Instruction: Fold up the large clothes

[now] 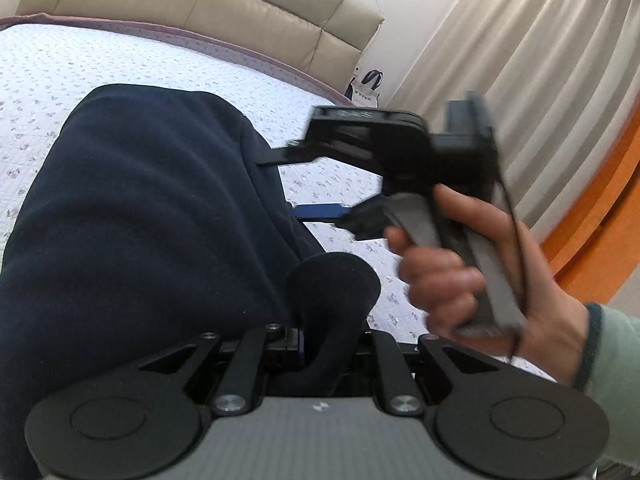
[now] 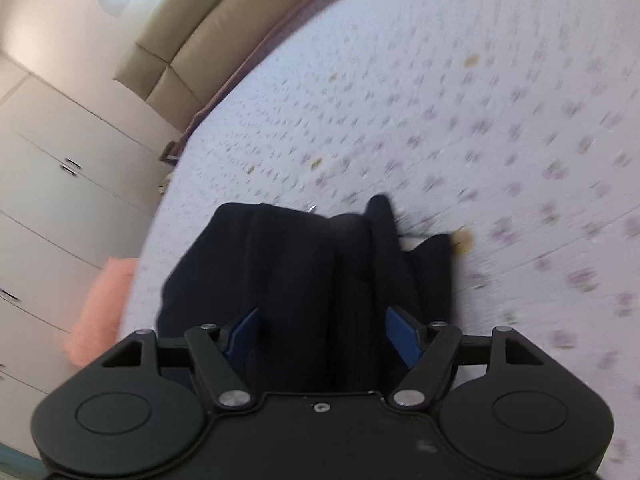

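Dark navy fleece garment (image 2: pixel 304 272), bunched on the floral quilted bed (image 2: pixel 460 100), between the half-open right tool's (image 2: pixel 322 334) blue pads; left tool's (image 1: pixel 304 344) grip indiscernible.

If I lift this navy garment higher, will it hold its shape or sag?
Probably sags: the navy garment drapes in soft folds between the right gripper's fingers. It looks thick, so likely weighty. The fleecy surface should grip well.
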Motion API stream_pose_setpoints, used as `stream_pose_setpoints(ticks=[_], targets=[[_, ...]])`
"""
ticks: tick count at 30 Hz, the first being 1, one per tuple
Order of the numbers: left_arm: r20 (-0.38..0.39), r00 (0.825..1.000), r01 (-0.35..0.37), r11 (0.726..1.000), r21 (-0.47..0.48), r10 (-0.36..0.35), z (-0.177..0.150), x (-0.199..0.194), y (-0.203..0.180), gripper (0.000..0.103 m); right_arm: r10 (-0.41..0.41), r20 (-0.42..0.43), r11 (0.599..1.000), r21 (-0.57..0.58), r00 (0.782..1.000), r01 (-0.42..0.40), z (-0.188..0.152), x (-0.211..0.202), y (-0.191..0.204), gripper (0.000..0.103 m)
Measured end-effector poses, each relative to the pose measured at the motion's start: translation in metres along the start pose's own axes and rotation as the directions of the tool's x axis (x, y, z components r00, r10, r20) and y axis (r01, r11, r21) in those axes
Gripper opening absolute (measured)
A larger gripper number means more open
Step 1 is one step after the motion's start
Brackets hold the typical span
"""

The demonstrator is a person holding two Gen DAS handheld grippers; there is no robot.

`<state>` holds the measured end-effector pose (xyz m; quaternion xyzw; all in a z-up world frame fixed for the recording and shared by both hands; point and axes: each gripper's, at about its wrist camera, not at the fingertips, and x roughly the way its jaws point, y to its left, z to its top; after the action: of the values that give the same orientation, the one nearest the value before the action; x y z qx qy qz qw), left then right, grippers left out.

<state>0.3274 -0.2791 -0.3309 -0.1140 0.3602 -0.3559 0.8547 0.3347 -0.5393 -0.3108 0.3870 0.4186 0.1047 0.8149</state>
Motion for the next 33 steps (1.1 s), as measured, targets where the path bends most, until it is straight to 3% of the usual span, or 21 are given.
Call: stream_pose_setpoints(ticks=[1,3,4,5,11,16,19,20,21,22,23,25,26,27,30,31,32,33], targets=[[0.000,1.000,0.001,1.000,-0.001,-0.001,0.001,0.000,0.001,0.014,0.039,-0.021,0.999,0.015,0.999,-0.038,0.001,0.006,-0.001,0.081],[0.003,1.000,0.008,1.000,-0.002,-0.008,0.003,-0.001,0.001,0.014,0.033,-0.045,0.999,-0.012,0.998,-0.034,-0.001,0.013,0.004,0.050],[0.006,1.000,0.014,1.000,-0.004,-0.014,0.004,-0.003,0.000,0.014,0.039,-0.042,0.999,-0.033,0.998,-0.041,-0.002,0.014,0.008,0.025],[0.012,1.000,0.024,1.000,-0.007,-0.024,0.006,-0.002,-0.001,0.014,0.048,-0.036,0.998,-0.041,0.998,-0.050,-0.002,0.012,0.012,0.021],[0.052,0.993,0.100,0.994,0.041,-0.102,0.021,0.002,-0.025,0.014,0.002,0.113,0.978,-0.205,0.994,0.021,0.002,-0.040,0.046,0.018],[-0.028,0.996,0.088,0.995,0.054,-0.087,0.010,0.041,-0.029,0.014,-0.145,0.102,0.964,-0.209,0.984,0.163,-0.005,-0.023,0.027,0.019],[-0.065,0.997,0.043,0.989,0.140,-0.034,-0.005,0.047,-0.037,0.018,-0.204,0.076,0.960,-0.178,0.976,0.214,-0.017,-0.007,0.010,0.045],[-0.077,0.996,0.053,0.986,0.157,-0.042,-0.007,0.044,-0.041,0.031,-0.197,0.083,0.965,-0.160,0.977,0.208,-0.019,-0.009,0.009,0.049],[-0.093,0.993,0.093,0.984,0.153,-0.079,-0.009,0.039,-0.043,0.042,-0.189,0.090,0.969,-0.146,0.978,0.201,-0.019,-0.015,0.008,0.056],[-0.109,0.987,0.131,0.981,0.141,-0.116,-0.011,0.032,-0.043,0.044,-0.195,0.099,0.969,-0.132,0.976,0.208,-0.019,-0.023,0.008,0.067],[-0.133,0.979,0.171,0.977,0.124,-0.155,-0.014,0.025,-0.043,0.044,-0.209,0.113,0.967,-0.126,0.971,0.223,-0.019,-0.034,0.011,0.070],[-0.172,0.969,0.197,0.973,0.118,-0.175,-0.018,0.011,-0.042,0.042,-0.231,0.136,0.955,-0.157,0.963,0.251,-0.024,-0.057,0.019,0.070],[-0.183,0.968,0.194,0.975,0.112,-0.171,-0.017,0.001,-0.039,0.032,-0.243,0.151,0.945,-0.186,0.958,0.269,-0.030,-0.069,0.027,0.070],[-0.172,0.969,0.195,0.977,0.088,-0.178,-0.013,-0.010,-0.035,0.032,-0.247,0.163,0.936,-0.217,0.955,0.279,-0.037,-0.081,0.035,0.070],[-0.047,0.985,0.168,0.986,-0.010,-0.168,0.008,-0.049,-0.013,0.032,-0.232,0.159,0.910,-0.312,0.960,0.272,-0.070,-0.104,0.063,0.066],[0.008,0.991,0.134,0.991,-0.031,-0.133,0.017,-0.056,-0.005,0.032,-0.237,0.159,0.897,-0.343,0.959,0.278,-0.081,-0.104,0.071,0.054],[0.055,0.994,0.100,0.994,-0.049,-0.097,0.026,-0.059,0.004,0.032,-0.247,0.165,0.882,-0.369,0.955,0.292,-0.095,-0.103,0.079,0.036],[0.084,0.994,0.075,0.995,-0.061,-0.070,0.032,-0.058,0.012,0.032,-0.265,0.162,0.868,-0.390,0.951,0.308,-0.106,-0.098,0.086,0.026]])
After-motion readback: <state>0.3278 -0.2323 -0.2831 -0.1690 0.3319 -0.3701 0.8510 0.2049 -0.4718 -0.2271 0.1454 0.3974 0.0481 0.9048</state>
